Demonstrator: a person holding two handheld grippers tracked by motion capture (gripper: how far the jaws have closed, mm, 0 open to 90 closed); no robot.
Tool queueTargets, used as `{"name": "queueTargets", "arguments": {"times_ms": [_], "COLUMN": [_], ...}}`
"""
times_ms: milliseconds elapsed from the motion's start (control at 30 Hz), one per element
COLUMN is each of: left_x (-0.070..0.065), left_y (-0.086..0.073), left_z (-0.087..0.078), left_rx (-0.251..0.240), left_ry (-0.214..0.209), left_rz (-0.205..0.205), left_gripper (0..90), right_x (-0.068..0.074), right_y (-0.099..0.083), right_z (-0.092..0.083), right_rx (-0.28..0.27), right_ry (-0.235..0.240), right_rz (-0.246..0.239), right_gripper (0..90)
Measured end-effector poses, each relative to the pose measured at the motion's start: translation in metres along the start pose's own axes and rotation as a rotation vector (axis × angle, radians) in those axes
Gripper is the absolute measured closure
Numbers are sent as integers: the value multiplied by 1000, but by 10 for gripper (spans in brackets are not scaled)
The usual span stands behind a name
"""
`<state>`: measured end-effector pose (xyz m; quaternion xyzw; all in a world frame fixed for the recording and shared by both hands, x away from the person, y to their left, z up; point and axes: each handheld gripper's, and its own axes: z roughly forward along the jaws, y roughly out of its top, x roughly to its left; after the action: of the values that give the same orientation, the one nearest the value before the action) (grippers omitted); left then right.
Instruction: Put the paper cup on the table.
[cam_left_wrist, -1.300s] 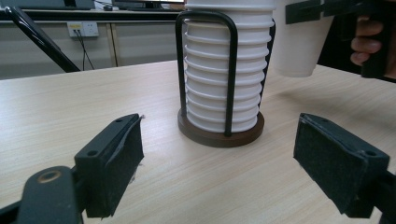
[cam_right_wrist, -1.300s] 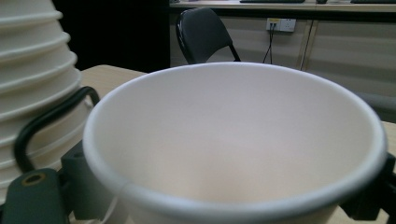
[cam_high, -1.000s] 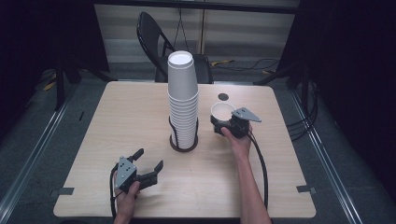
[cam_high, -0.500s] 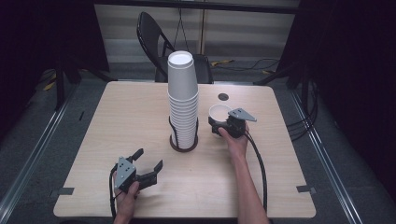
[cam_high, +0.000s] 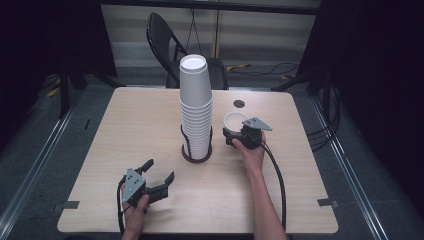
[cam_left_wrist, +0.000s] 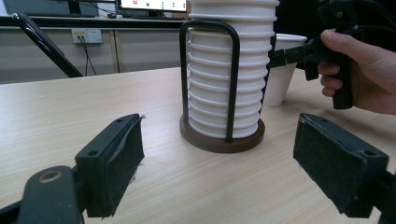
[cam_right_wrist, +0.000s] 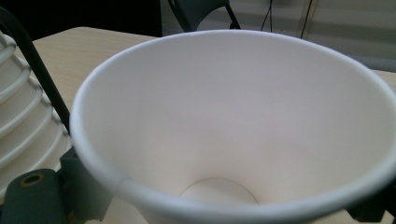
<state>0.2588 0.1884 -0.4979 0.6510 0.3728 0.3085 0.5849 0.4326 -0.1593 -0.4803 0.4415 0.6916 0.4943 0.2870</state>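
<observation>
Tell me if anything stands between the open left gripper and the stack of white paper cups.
Nothing visible does. Bare wooden table lies between the left gripper and the stack of white paper cups in its black wire holder. The right gripper holds a single white cup beside the stack.

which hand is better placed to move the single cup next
Right. The right tongs already sit around the single cup, which stands upright on the table beside the stack. The left tongs hang open near the table's front edge, farther from the cup, holding nothing.
</observation>
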Motion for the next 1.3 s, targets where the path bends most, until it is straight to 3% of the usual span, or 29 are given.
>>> {"name": "queueTargets", "arguments": {"times_ms": [533, 600, 967, 1300], "left_x": [-2, -2, -1, -1], "left_y": [0, 0, 1, 1], "left_z": [1, 1, 2, 3], "left_rx": [6, 15, 23, 30], "left_ry": [7, 26, 26, 30], "left_rz": [-16, -5, -11, -6], "left_gripper": [159, 161, 166, 166], "right_x": [-2, -2, -2, 1], "right_y": [-10, -14, -24, -25], "right_z": [-1, -6, -27, -56], "right_rx": [107, 103, 69, -23], "right_ry": [13, 5, -22, -15], "right_rz": [49, 59, 69, 76], "right_gripper": [132, 138, 134, 130]}}
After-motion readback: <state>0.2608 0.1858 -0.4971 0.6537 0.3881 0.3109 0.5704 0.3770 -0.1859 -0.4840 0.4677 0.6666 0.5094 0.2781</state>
